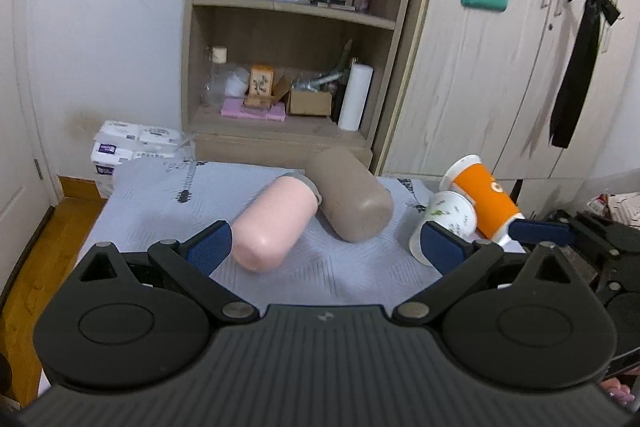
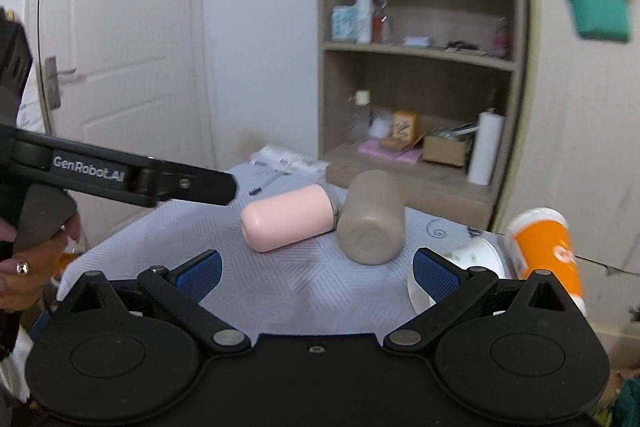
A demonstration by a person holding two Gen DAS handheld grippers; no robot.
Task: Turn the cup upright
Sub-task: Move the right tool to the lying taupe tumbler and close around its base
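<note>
Pink cup lying on its side mid-tabletop, just ahead of the left gripper, jaws spread, right gripper jaws also spread, empty

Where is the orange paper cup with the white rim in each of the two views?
Left wrist view: the orange paper cup with the white rim is at the right of the middle, tilted, behind the white floral cup.
Right wrist view: it is at the right edge, blurred.
Shared landmark: the brown cylindrical tumbler lying on its side, left of it in both.
</note>
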